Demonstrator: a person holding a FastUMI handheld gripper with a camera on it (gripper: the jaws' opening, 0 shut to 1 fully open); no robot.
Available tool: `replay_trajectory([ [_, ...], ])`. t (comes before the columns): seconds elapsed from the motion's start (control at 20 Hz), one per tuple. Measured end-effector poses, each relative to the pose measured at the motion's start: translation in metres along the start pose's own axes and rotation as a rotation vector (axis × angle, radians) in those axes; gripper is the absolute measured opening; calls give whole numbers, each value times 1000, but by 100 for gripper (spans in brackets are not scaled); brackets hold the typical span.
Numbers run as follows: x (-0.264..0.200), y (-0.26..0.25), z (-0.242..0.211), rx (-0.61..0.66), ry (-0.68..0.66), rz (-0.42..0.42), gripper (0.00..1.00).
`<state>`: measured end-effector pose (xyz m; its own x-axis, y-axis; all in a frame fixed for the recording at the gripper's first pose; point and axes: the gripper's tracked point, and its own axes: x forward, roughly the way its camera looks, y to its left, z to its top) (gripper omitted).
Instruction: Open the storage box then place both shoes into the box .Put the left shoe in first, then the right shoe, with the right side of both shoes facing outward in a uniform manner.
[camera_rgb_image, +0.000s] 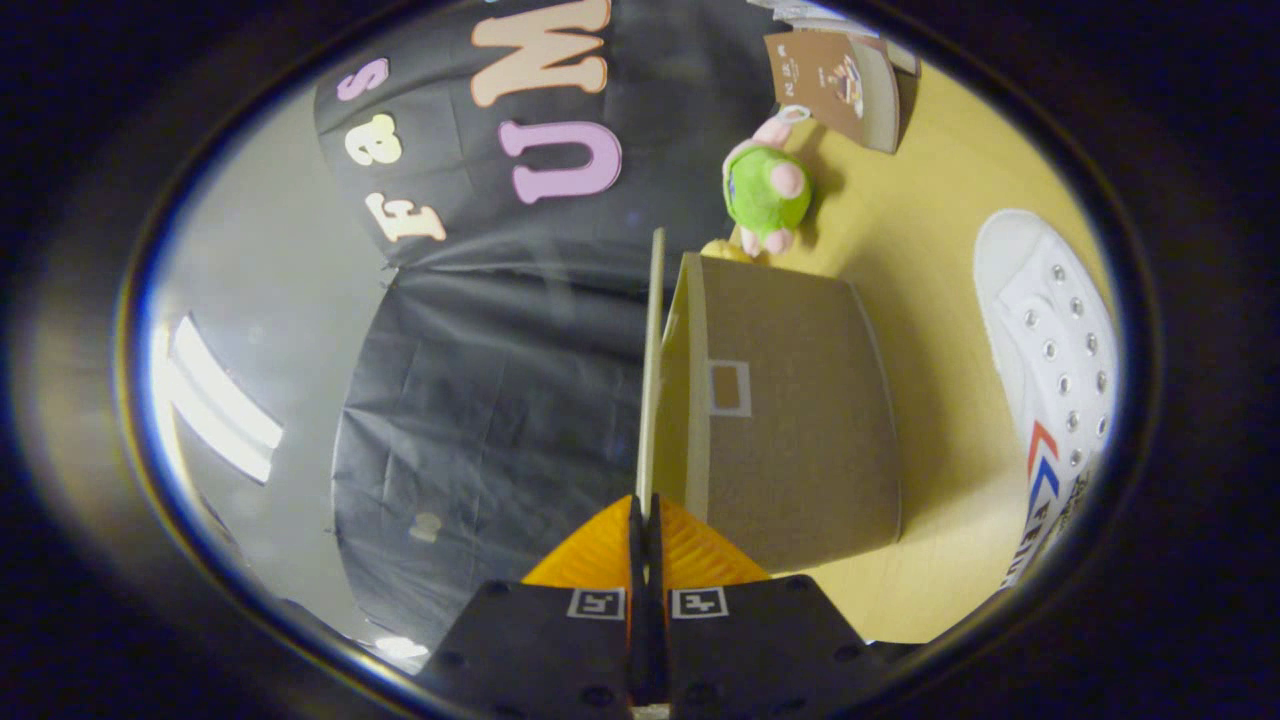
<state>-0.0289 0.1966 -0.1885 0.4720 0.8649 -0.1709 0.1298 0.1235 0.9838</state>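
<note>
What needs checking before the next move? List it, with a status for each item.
1. Grip: the tongs are shut on the edge of the thin lid, a finger on each side. Ok.
2. Opening: the lid stands a narrow gap away from the storage box, too slim for a shoe. Not ok.
3. Box interior free: hidden behind the lid and wall. Cannot tell.
4. Shoe within reach: the white shoe lies on the table beside the box, apart from it. Ok.
5. Whether that shoe is the left one: cannot tell.
6. Green plush toy just beyond the box's far end, possibly touching it. Cannot tell.
</note>
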Motion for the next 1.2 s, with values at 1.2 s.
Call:
replay_trajectory([
  [1.2, 110, 169, -72, -426, 85, -32, 3],
])
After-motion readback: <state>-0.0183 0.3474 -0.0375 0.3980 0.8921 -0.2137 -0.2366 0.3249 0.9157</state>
